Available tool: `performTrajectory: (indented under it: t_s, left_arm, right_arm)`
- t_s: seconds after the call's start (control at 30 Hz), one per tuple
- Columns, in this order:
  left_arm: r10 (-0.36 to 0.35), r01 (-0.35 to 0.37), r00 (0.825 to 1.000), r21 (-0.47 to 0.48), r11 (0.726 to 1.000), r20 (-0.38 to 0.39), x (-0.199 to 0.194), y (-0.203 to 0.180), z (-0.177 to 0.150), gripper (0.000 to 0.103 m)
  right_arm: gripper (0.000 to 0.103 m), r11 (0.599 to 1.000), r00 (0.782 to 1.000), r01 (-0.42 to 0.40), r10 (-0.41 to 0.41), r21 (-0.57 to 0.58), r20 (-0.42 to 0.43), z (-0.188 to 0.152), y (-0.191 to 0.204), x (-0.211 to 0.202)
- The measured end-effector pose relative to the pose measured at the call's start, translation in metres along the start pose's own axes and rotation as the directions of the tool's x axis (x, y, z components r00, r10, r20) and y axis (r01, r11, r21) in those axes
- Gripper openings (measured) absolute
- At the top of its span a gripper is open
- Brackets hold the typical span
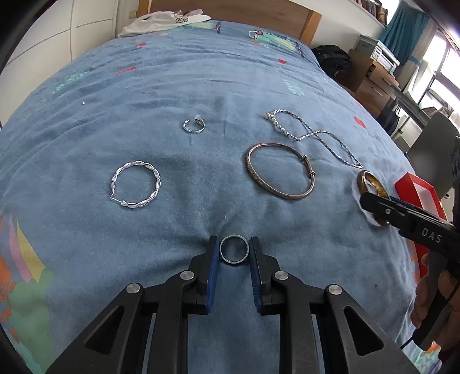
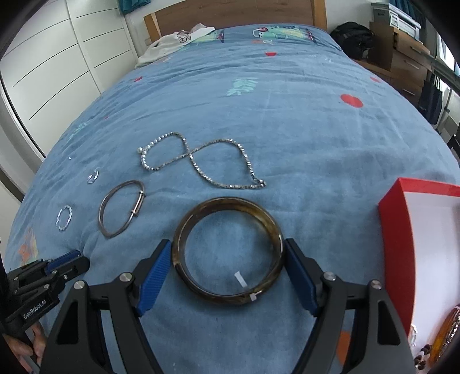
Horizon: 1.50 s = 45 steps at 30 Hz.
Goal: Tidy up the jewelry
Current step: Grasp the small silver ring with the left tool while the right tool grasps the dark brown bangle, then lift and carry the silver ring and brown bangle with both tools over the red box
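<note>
On the blue bedspread [image 1: 201, 86], a small silver ring [image 1: 230, 261] sits between the blue pads of my left gripper [image 1: 234, 240], which is shut on it. That gripper also shows in the right wrist view as the left gripper [image 2: 74, 259]. My right gripper [image 2: 227, 242] is shut on a dark brown bangle [image 2: 230, 202], one pad against each side. It lies beside the red box [image 2: 394, 230]. The left wrist view shows the right gripper [image 1: 373, 207] and the bangle [image 1: 371, 181] at the right edge.
Loose on the bedspread lie a twisted silver hoop [image 1: 135, 185], an open ring [image 1: 194, 125], a thin metal bangle [image 1: 250, 165] and a chain necklace [image 1: 313, 133]. The red box holds an amber piece [image 2: 442, 339]. White clothing [image 1: 161, 23] lies by the headboard.
</note>
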<state>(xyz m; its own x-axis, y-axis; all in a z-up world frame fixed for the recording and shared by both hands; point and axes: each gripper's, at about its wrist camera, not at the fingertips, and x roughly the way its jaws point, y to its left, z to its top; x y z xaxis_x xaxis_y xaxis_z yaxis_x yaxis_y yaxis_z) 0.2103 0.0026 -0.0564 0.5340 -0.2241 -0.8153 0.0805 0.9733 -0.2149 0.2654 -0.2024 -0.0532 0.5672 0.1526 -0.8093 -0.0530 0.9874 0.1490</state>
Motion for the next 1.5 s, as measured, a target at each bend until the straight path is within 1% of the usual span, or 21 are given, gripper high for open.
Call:
performTrajectory:
  t_s: [0.13, 0.3, 0.47, 0.67, 0.93, 1.03, 1.17, 1.27, 1.4, 1.5]
  left_arm:
    - [0.000, 0.000, 1.000, 0.008, 1.000, 0.001, -0.007, -0.004, -0.001, 0.020]
    - [-0.002, 0.001, 1.000, 0.023, 1.000, 0.015, -0.023, -0.013, 0.000, 0.020]
    - [-0.017, 0.014, 0.999, 0.057, 0.998, 0.047, -0.044, -0.032, 0.005, 0.020]
    - [-0.059, 0.051, 0.996, 0.111, 0.993, 0.071, -0.062, -0.070, 0.011, 0.020]
    - [-0.151, 0.136, 0.987, 0.196, 0.971, 0.062, -0.066, -0.142, 0.022, 0.020]
    - [-0.186, 0.171, 0.981, 0.228, 0.959, 0.048, -0.061, -0.171, 0.028, 0.020]
    - [-0.226, 0.209, 0.974, 0.262, 0.942, 0.035, -0.052, -0.207, 0.036, 0.020]
    - [-0.248, 0.231, 0.969, 0.294, 0.927, 0.020, -0.039, -0.237, 0.042, 0.020]
    - [-0.267, 0.256, 0.964, 0.319, 0.913, -0.008, -0.021, -0.265, 0.043, 0.020]
    - [-0.278, 0.275, 0.960, 0.335, 0.901, -0.039, -0.004, -0.284, 0.040, 0.020]
  right_arm:
    - [0.076, 1.000, 0.999, -0.012, 0.012, 0.010, 0.032, -0.001, -0.001, -0.019]
    - [0.076, 1.000, 0.997, -0.029, 0.029, 0.004, 0.078, 0.001, -0.001, -0.053]
    - [0.076, 1.000, 0.992, -0.018, 0.017, 0.004, 0.122, 0.001, -0.011, -0.090]
    - [0.076, 0.999, 0.986, 0.031, -0.037, 0.041, 0.164, -0.005, -0.046, -0.134]
    - [0.076, 0.993, 0.979, 0.094, -0.106, 0.077, 0.172, -0.014, -0.107, -0.175]
    - [0.076, 0.990, 0.979, 0.113, -0.125, 0.078, 0.164, -0.016, -0.126, -0.181]
    - [0.076, 0.988, 0.980, 0.135, -0.144, 0.074, 0.135, -0.020, -0.154, -0.179]
    - [0.076, 0.987, 0.983, 0.145, -0.151, 0.067, 0.106, -0.027, -0.172, -0.171]
    - [0.076, 0.985, 0.985, 0.156, -0.160, 0.067, 0.062, -0.037, -0.195, -0.155]
    - [0.076, 0.986, 0.987, 0.152, -0.155, 0.065, 0.042, -0.038, -0.208, -0.142]
